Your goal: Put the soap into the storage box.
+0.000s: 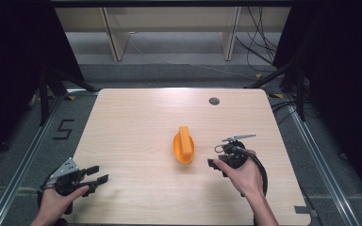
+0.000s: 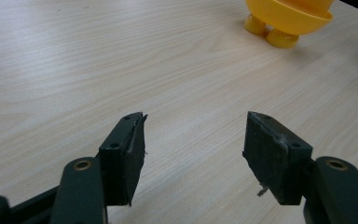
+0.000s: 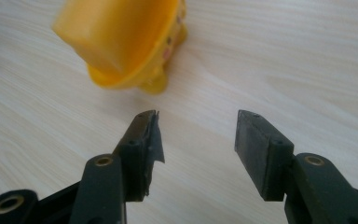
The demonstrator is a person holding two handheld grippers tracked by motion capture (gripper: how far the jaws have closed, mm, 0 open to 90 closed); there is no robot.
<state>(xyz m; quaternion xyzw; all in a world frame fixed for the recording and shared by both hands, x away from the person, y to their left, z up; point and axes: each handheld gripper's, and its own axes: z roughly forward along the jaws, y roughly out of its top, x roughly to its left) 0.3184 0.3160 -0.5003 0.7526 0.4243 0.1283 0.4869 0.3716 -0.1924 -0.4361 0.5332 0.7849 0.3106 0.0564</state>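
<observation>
Cables (image 1: 259,44) beyond table (image 1: 136,122).

The table (image 1: 136,141) is topped in pale wood-grain laminate with a smooth, faintly sheened finish. The yellow object (image 1: 184,145) is seen to be smooth, slightly glossy plastic. The left gripper (image 2: 193,156) and right gripper (image 3: 196,149) are made of matt black plastic set with brass-coloured rivets, and their pads (image 3: 256,149) are faced with dull rubbery material, frayed at the edges.

An orange-yellow toy (image 1: 184,145) sits on the pale wood-grain table (image 1: 132,132).
</observation>
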